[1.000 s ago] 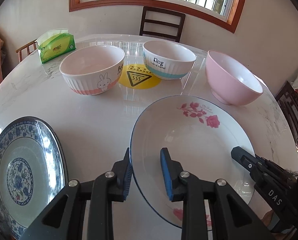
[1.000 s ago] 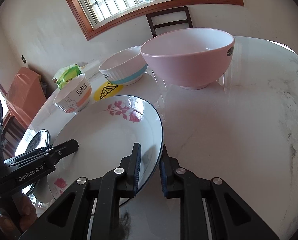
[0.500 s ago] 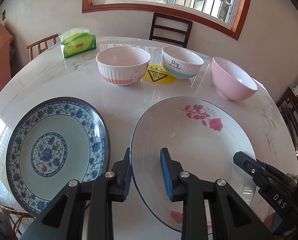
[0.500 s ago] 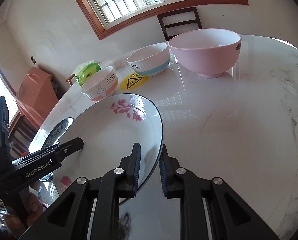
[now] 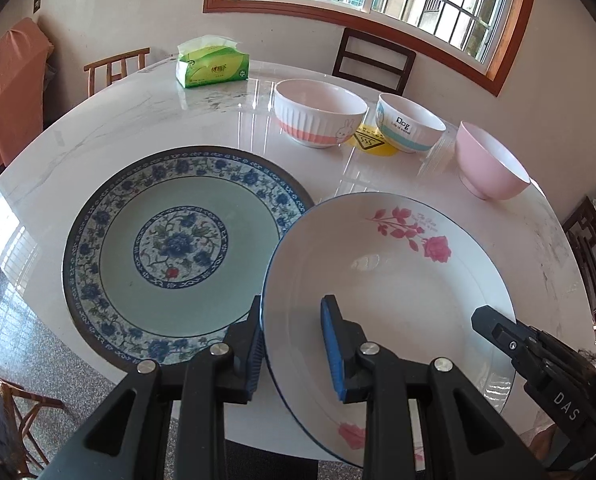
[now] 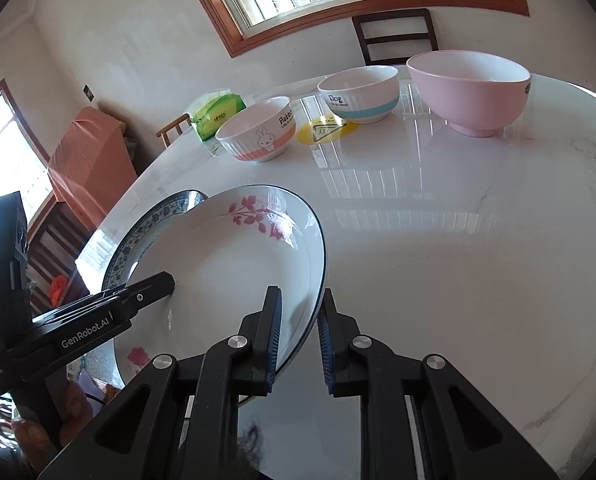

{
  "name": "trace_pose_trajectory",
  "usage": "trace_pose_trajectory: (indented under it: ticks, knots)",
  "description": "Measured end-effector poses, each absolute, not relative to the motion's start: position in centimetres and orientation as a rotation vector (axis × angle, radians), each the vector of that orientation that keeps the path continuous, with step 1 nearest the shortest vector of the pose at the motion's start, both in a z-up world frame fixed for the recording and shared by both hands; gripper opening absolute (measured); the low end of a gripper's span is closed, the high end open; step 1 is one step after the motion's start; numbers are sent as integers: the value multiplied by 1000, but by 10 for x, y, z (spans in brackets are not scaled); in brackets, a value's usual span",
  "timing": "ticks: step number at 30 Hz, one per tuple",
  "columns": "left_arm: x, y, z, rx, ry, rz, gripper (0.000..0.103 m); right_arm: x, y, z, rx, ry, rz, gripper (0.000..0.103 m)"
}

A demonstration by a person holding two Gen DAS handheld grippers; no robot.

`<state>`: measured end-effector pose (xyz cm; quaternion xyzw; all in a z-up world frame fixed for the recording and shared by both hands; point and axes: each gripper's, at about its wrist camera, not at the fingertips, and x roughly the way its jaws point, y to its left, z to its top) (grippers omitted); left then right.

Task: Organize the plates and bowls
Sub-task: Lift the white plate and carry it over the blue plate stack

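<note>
Both grippers hold the white rose plate above the table. My left gripper is shut on its left rim, and my right gripper is shut on its right rim. The plate's left edge overlaps the blue-patterned plate, which lies flat on the table and also shows in the right wrist view. At the back stand a rabbit bowl, a Dog bowl and a pink bowl.
The round white marble table carries a green tissue pack at the far left and a yellow warning sticker between two bowls. Chairs stand around the table. The table's near edge is close below the plates.
Both grippers have carried the rose plate up and to the left. Its edge now overlaps the blue-patterned plate, which has come fully into view.
</note>
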<state>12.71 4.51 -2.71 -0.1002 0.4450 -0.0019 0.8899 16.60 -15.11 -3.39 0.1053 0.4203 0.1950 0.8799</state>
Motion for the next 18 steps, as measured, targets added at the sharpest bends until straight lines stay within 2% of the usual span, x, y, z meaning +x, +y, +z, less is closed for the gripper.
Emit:
trace_pose_trajectory:
  ticks: [18]
  knots:
    - [111,126,-9,-307,861,118,27,164,-69,-21,85,856,518,18]
